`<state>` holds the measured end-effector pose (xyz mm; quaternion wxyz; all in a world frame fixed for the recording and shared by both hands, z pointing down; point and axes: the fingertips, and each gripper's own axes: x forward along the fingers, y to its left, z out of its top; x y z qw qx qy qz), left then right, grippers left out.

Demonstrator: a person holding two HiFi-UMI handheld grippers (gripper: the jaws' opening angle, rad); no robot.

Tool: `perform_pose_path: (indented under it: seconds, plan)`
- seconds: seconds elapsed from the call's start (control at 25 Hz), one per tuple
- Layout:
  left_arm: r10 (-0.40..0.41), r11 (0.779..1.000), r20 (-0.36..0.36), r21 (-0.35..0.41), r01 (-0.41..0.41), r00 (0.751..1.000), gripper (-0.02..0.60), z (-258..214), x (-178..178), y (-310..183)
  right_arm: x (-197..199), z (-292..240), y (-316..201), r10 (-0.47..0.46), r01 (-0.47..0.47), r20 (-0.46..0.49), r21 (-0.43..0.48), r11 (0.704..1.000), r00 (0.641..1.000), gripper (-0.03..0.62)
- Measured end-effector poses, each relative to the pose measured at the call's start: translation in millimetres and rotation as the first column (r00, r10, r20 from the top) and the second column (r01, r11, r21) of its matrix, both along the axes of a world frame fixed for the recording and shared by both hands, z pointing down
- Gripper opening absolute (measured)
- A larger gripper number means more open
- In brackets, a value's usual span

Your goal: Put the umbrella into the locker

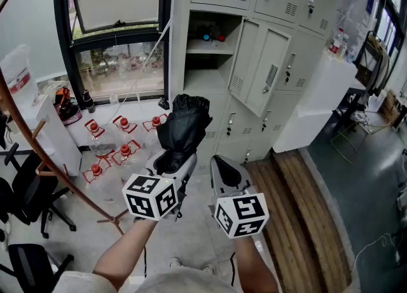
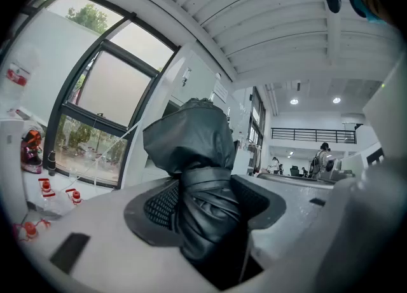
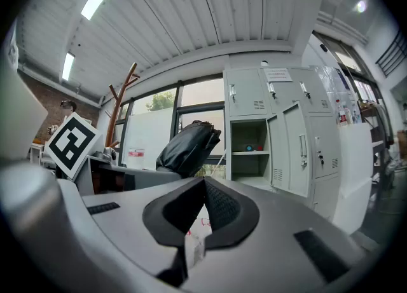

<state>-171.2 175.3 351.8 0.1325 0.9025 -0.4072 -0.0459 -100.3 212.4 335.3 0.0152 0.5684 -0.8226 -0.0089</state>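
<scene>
At the far left of the head view, a brown wooden coat stand (image 1: 39, 153) leans across the frame, with black chairs (image 1: 24, 199) beside it. Behind these is a dark-framed window (image 1: 117, 63). On the floor below it stands a cluster of clear bottles with red caps (image 1: 123, 153).

Just right of the bottles is the left gripper (image 1: 173, 159). Its jaws are clamped on the lower part of a folded black umbrella (image 1: 184, 123). The left gripper view shows the ribbed pads pressing the wrapped fabric from both sides, with the bunched upper end bulging out above them. The umbrella stands roughly upright in the air, outside the locker and in front of it.

Close beside the left gripper, the right gripper (image 3: 203, 182) has its jaws closed tip to tip with nothing between them. A forearm runs up to each gripper from the bottom edge of the head view.

Beyond both grippers stands a bank of pale grey lockers (image 1: 280, 6). One compartment (image 1: 206, 75) is open and its door (image 1: 266, 69) is swung out to the right. A shelf inside the compartment holds a few small blue and red items that are too small to identify. Further right, a strip of wooden boards (image 1: 299, 222) runs along the foot of the lockers.
</scene>
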Motion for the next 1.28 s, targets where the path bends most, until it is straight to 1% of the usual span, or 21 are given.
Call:
perform_pose_path:
  seconds: [0.36,0.6,1.0,1.28]
  plan:
    - [0.019,1.0,-0.009,-0.008,-0.019,1.0,0.252,4,-19,-11,-26,2,-10,0.002,-0.002,-0.022,-0.005,1.0,1.0,0.003]
    - [0.031,0.999,-0.019,-0.012,-0.031,0.999,0.252,7,-22,-16,-30,5,-12,0.012,-0.013,-0.041,-0.014,1.0,0.999,0.003]
    - [0.033,0.999,-0.016,-0.034,-0.033,0.999,0.252,19,-9,-38,-17,16,-33,0.013,-0.014,-0.027,-0.024,1.0,1.0,0.003]
    - [0.021,0.999,0.003,-0.036,-0.021,1.0,0.252,20,21,-72,13,17,-70,-0.006,0.006,-0.009,-0.023,1.0,1.0,0.003]
